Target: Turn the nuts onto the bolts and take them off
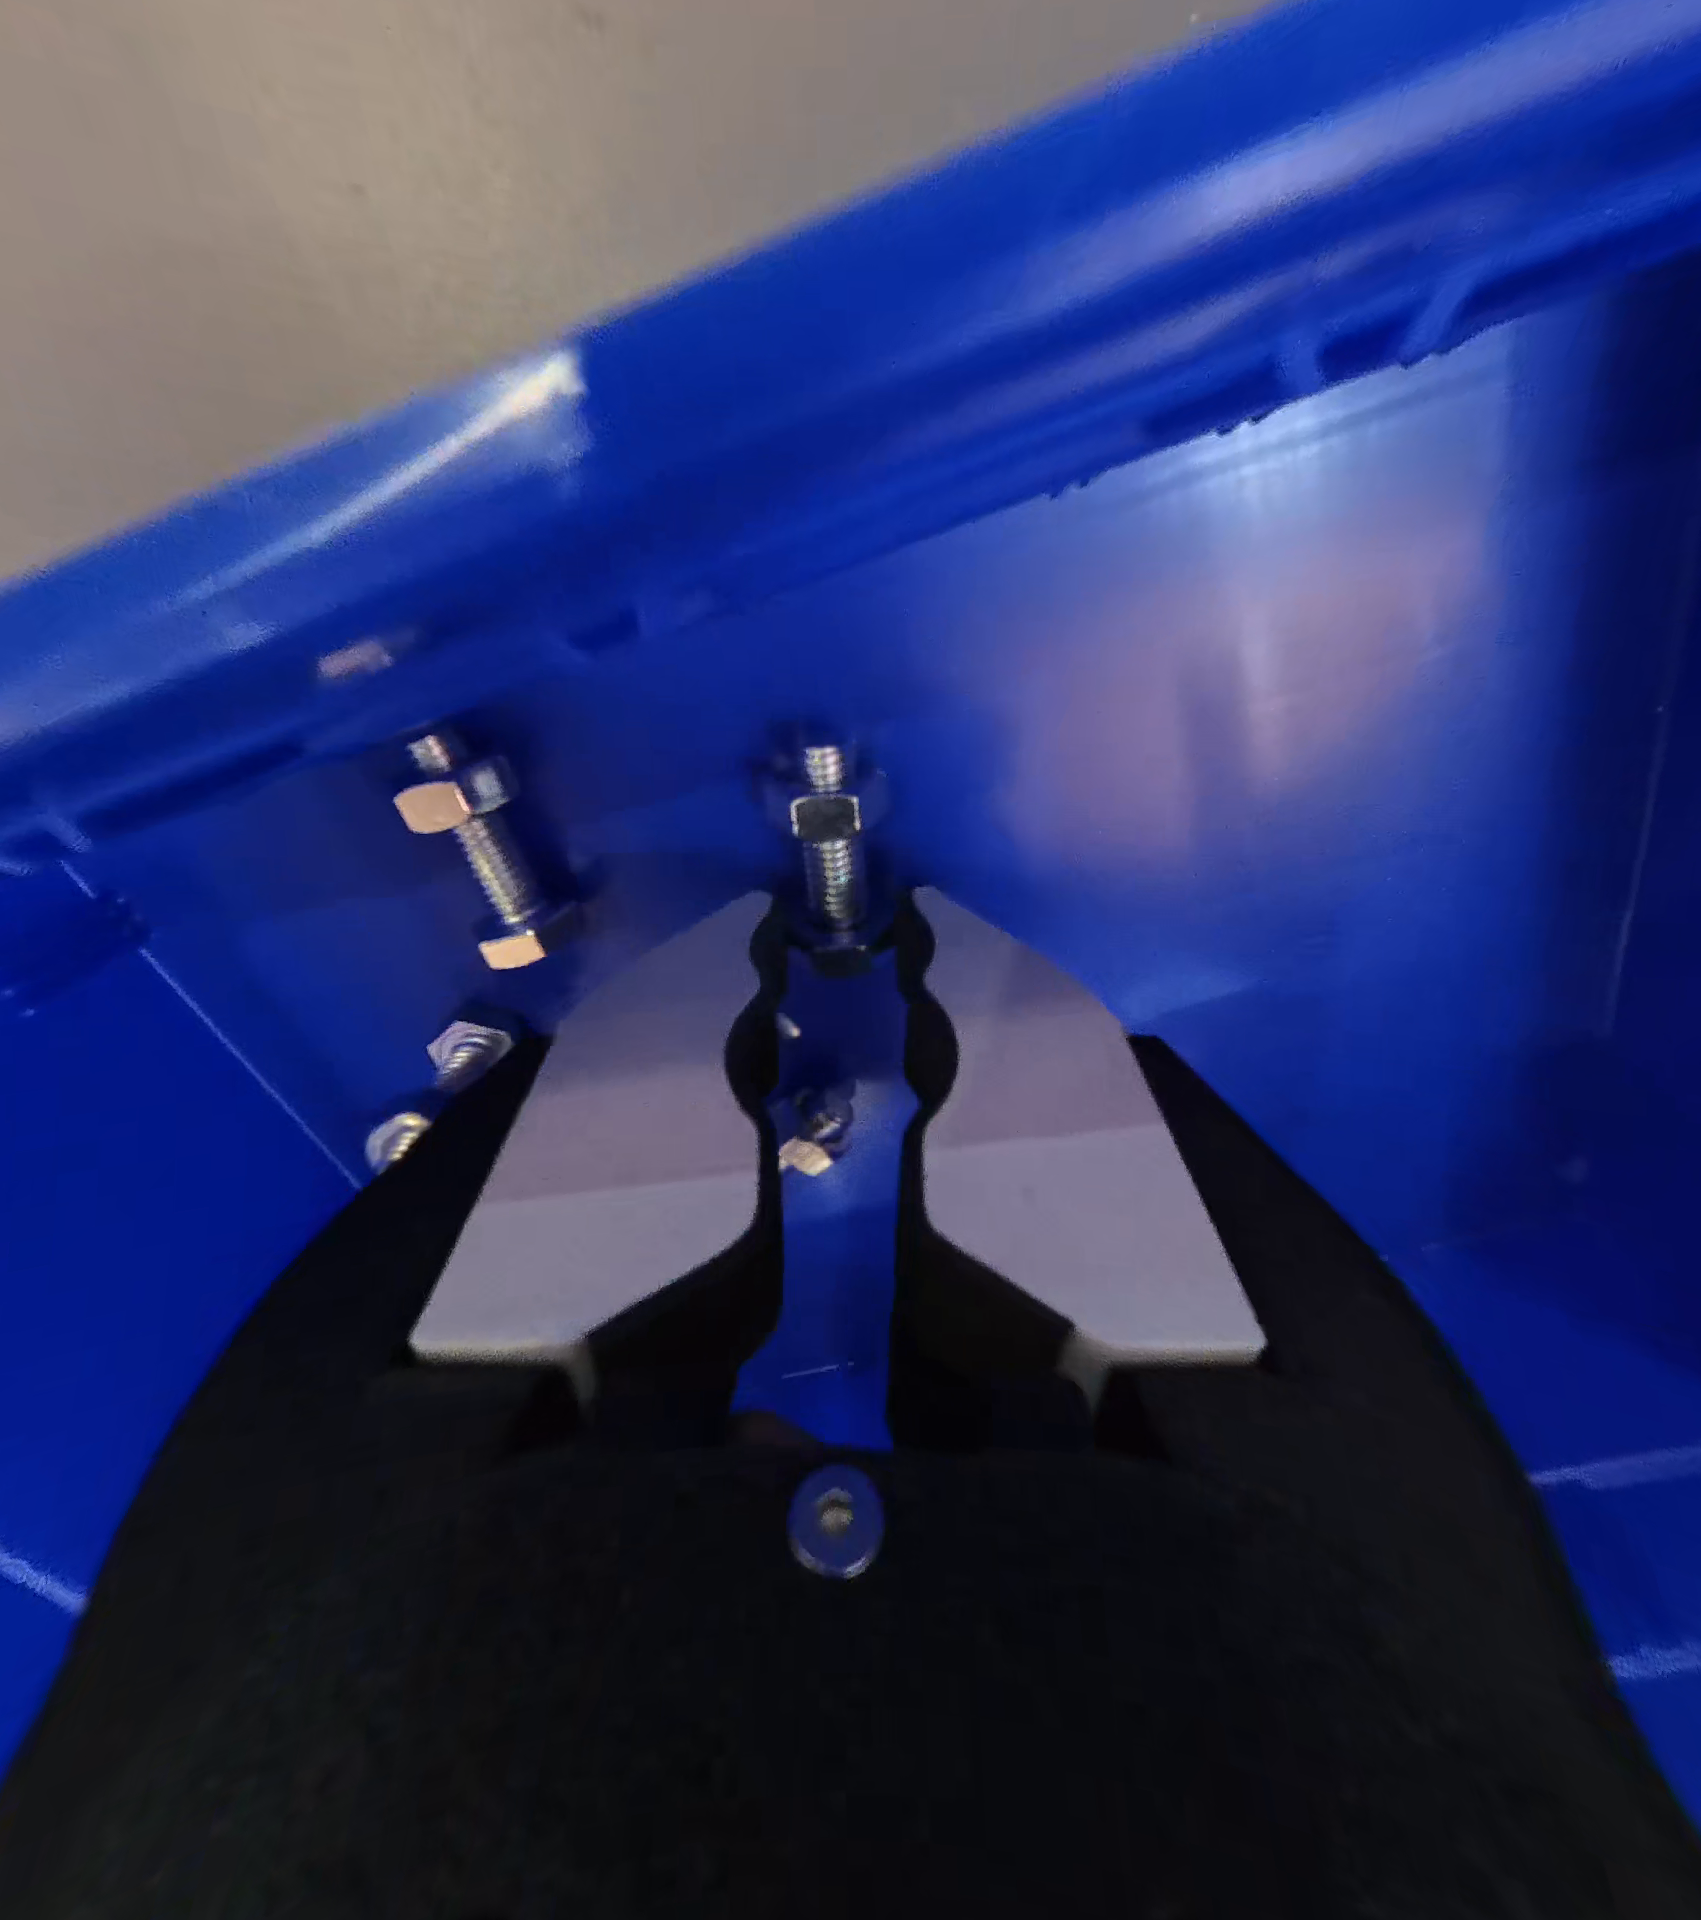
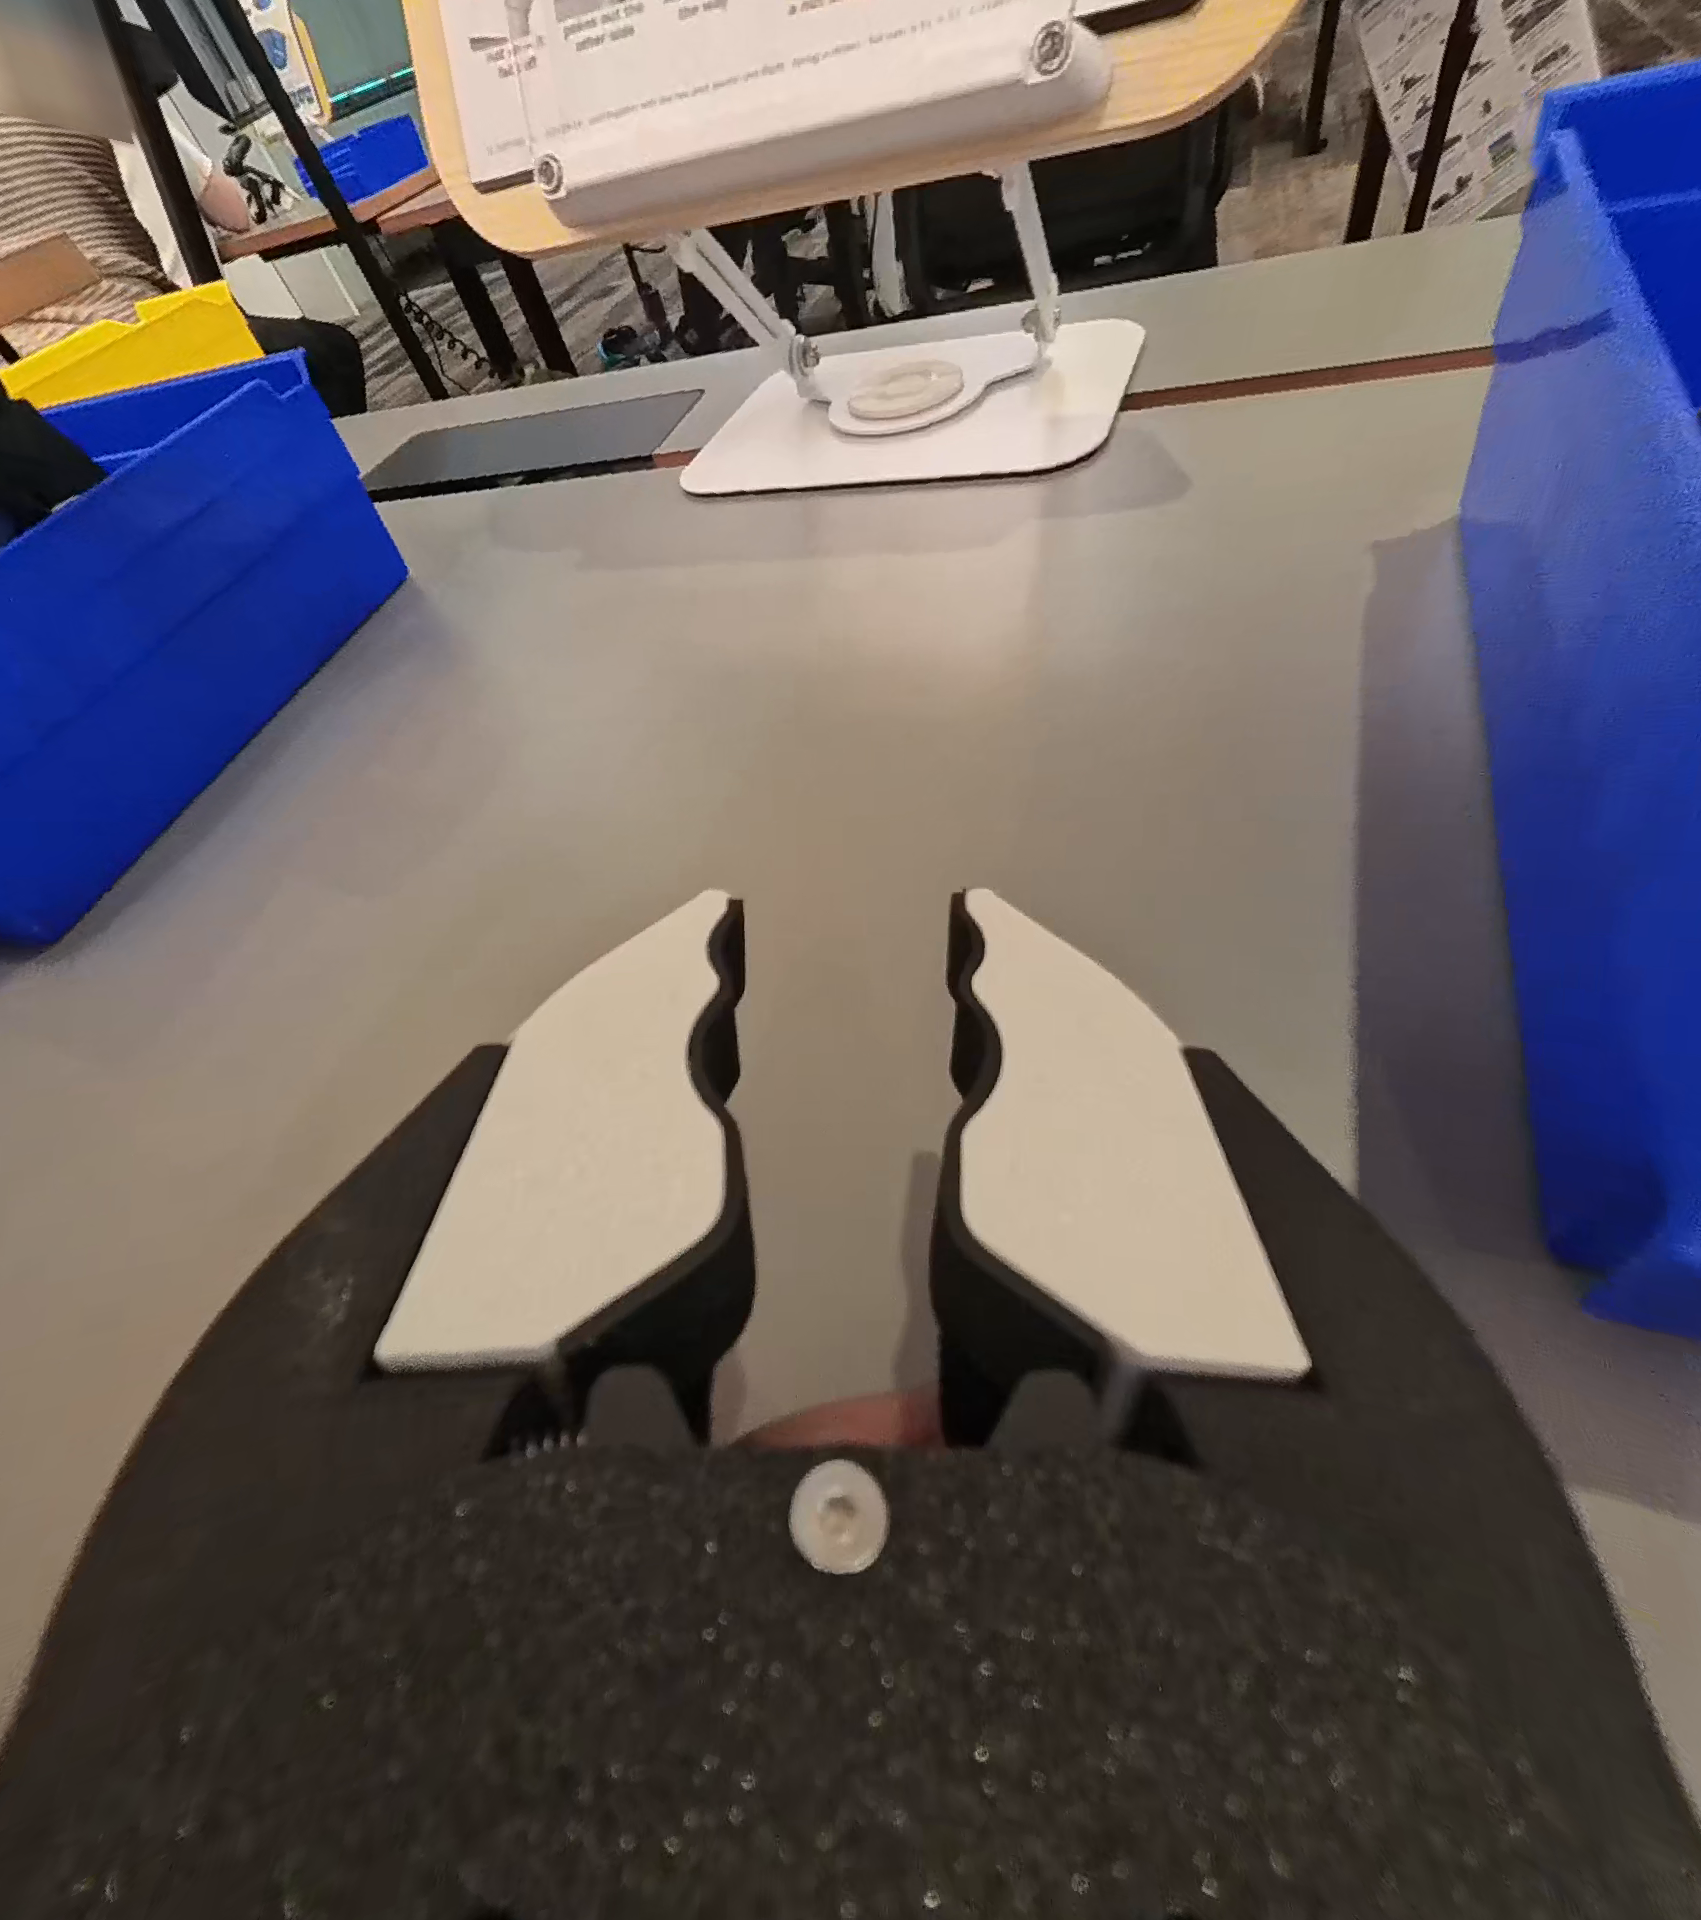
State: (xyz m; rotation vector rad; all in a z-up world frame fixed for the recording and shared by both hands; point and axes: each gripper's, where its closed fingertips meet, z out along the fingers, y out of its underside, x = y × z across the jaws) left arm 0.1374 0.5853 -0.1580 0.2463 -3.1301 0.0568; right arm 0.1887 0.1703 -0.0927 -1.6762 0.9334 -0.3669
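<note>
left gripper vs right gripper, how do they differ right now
The left gripper is shut on a bolt inside a blue bin; the right gripper is open and empty. The left one is down in the bin, the right one over the bare grey table. Both have black bodies and pale fingers.

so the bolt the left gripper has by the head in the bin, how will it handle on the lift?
The bolt looks like rigid steel, so no flex. Gripped only at the head by the left gripper, it may pivot. Its smooth plated finish looks slippery. If dropped in the blue bin, it would probably roll.
</note>
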